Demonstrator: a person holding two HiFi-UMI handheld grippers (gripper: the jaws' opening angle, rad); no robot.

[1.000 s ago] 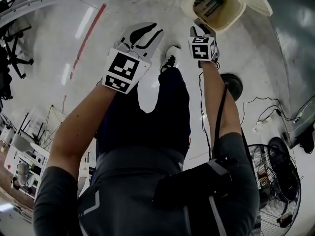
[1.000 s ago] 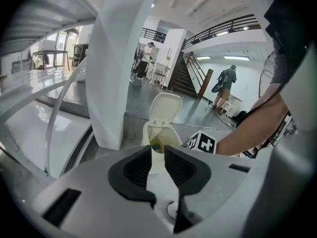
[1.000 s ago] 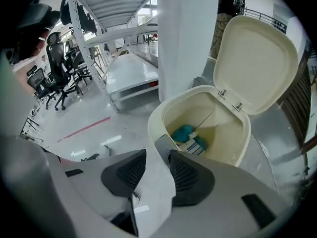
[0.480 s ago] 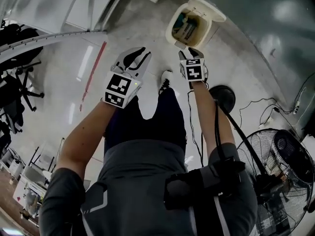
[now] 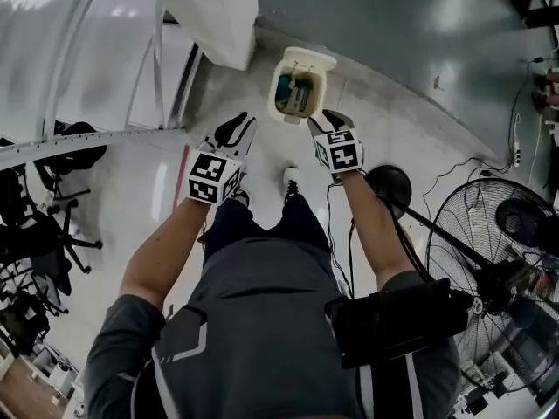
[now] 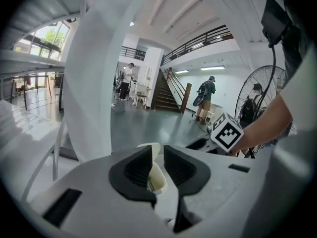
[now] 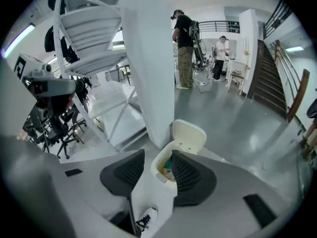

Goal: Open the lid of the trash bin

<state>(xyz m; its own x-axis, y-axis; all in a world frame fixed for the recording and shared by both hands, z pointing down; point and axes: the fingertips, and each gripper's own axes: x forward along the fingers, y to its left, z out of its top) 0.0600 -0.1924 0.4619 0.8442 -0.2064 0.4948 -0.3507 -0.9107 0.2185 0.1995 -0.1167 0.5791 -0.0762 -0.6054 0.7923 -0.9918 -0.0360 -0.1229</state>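
cream plastic trash bin [image 5: 274,96], hinged lid [image 5: 306,58] already up, stands below and ahead of both tongs, nearer the right gripper [image 5: 320,122]; it and the left gripper [image 5: 234,131] both gape, empty.

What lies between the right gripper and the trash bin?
Only bare floor, seen in the head view: the right gripper hangs open, apart from the trash bin.

a standing fan [image 5: 472,221] is seen at the right, black office chairs [image 5: 39,225] at the left, a white column [image 5: 214,11] at the top; a staircase [image 6: 161,92] is shown farther off.
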